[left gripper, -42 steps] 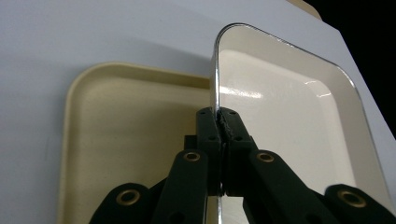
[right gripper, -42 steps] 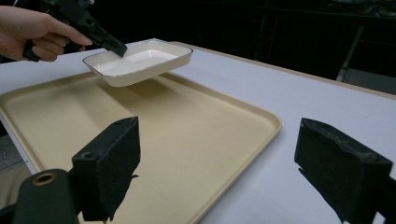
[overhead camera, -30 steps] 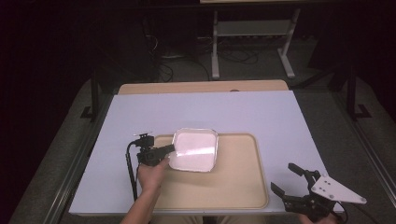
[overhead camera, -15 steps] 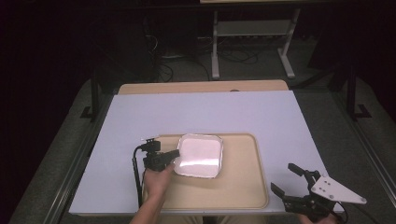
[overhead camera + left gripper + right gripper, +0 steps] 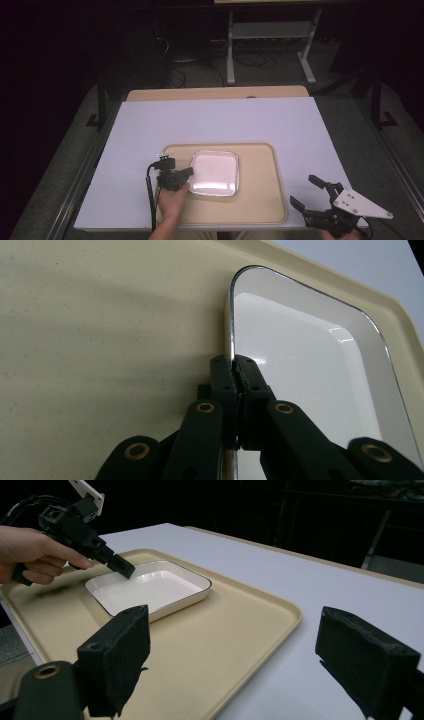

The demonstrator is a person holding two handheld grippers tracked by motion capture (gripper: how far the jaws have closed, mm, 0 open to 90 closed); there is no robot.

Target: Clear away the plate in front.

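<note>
Left gripper [image 5: 187,172] clenched on the white dish [image 5: 216,172] rim, dragged it nearer on the tray [image 5: 260,200] (repositioning underway). Right gripper [image 5: 310,192] fingers released, idle.

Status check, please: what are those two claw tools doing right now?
Left gripper shut on white dish rim. Right gripper open, off the tray. Nothing in the way.

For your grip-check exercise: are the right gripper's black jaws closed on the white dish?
No, the right gripper stands open over the beige tray, apart from the white dish.
</note>
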